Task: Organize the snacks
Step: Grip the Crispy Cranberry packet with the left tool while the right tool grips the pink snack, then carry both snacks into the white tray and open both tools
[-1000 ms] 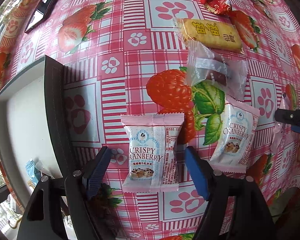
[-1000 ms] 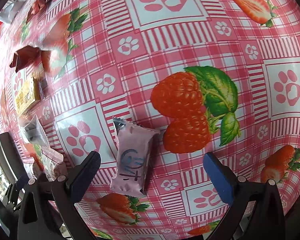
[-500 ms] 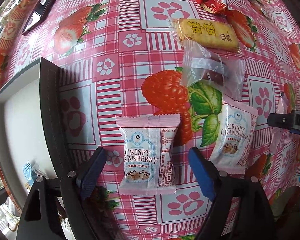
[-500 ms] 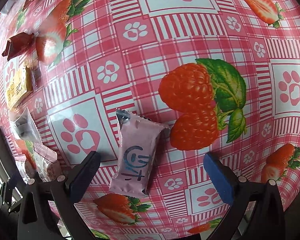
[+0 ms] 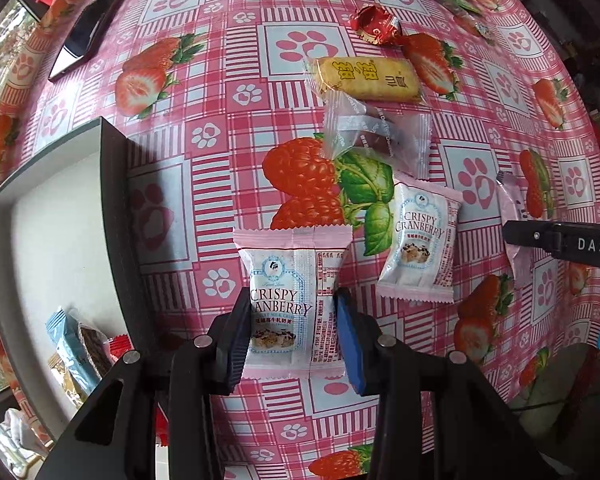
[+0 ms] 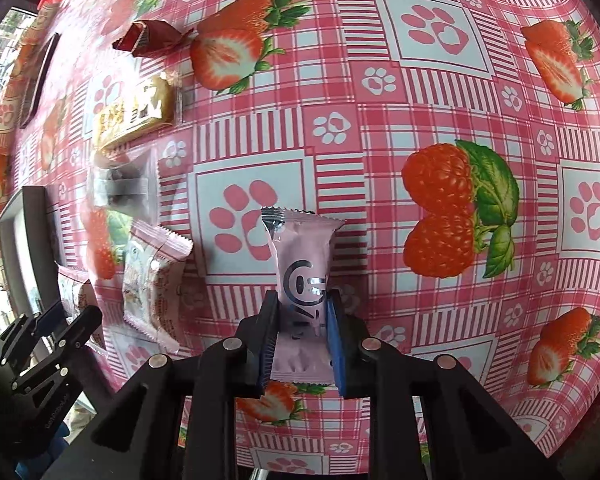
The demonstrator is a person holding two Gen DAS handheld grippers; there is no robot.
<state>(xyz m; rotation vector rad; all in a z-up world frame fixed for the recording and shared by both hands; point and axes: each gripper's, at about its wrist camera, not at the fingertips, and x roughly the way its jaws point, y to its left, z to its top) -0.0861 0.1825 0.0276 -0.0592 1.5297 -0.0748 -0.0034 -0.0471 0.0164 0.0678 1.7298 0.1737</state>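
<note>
Snacks scattered over a glossy pink checked tablecloth [image 5: 204, 216] printed with strawberries, raspberries and paw marks.

Left wrist view: left gripper [image 5: 294, 338] clamped on a Crispy Cranberry packet [image 5: 292, 300], pads pressed to both long sides of its lower half. Packet flat, white and pale pink, crimped saw-tooth seals at both ends, lying on the cloth. Second Crispy Cranberry packet [image 5: 418, 244] just to the right, tilted, apart from the first. Beyond it a clear crinkled wrapper [image 5: 376, 136] with a dark piece inside, its far edge overlapping a yellow cracker bar [image 5: 366, 80] in clear film. Red foil sweet [image 5: 374, 26] farther off. Only here: open box [image 5: 52, 216] at left, dark rim, pale floor, a few wrapped items in its near corner; dark flat phone [image 5: 86, 34] at far left; right tool's black finger entering from the right edge across a pink bar.

Right wrist view: right gripper [image 6: 302, 338] closed on a pink snack bar [image 6: 302, 276], pads squeezing its lower half; film matte pink with a dark ring logo, silver crimp at the far end. Not discernible whether the bar is raised or resting on the cloth. Only here: the full face of that bar. Left gripper [image 6: 66, 322] at lower left; cracker bar, clear wrapper and box edge blurred along the left rim.
</note>
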